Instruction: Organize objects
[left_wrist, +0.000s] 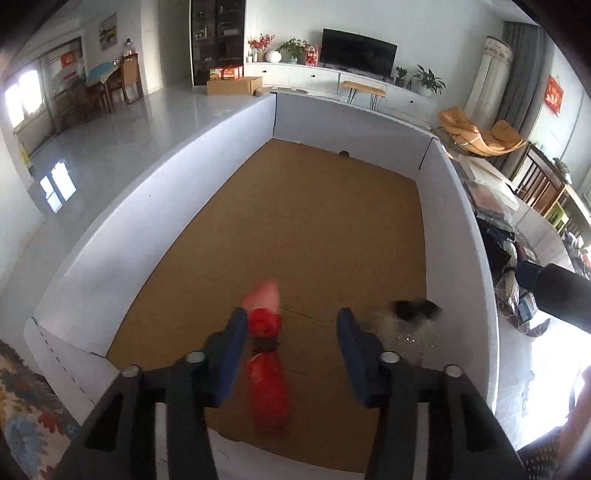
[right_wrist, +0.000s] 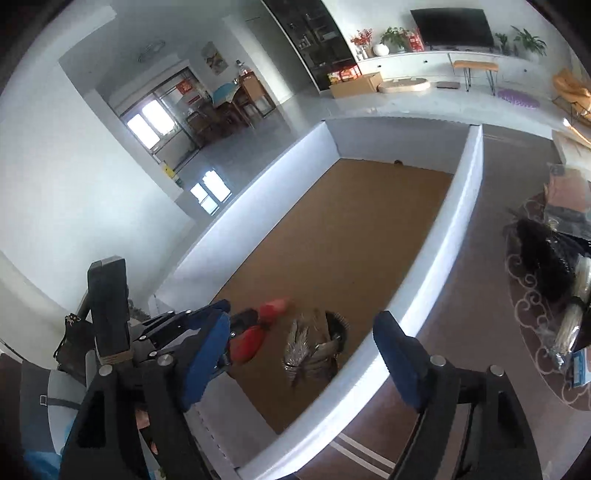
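Observation:
A red pouch (left_wrist: 266, 365), tied in the middle with a dark band, lies on the brown floor of a white-walled box (left_wrist: 207, 177). My left gripper (left_wrist: 291, 332) is open above it, the pouch beside its left finger, blurred. A silvery feathered item with a dark tuft (left_wrist: 406, 321) lies to the right. In the right wrist view my right gripper (right_wrist: 303, 339) is open above the box's near right wall (right_wrist: 436, 280), empty. The pouch (right_wrist: 255, 332) and the feathered item (right_wrist: 314, 347) lie below, with the left gripper's fingers (right_wrist: 210, 343) over the pouch.
A pile of bagged items (right_wrist: 554, 280) lies on a patterned rug right of the box. A dark sleeve (left_wrist: 561, 295) shows at the right edge. A TV (left_wrist: 356, 51), cabinet, bench and orange chair (left_wrist: 480, 133) stand far behind.

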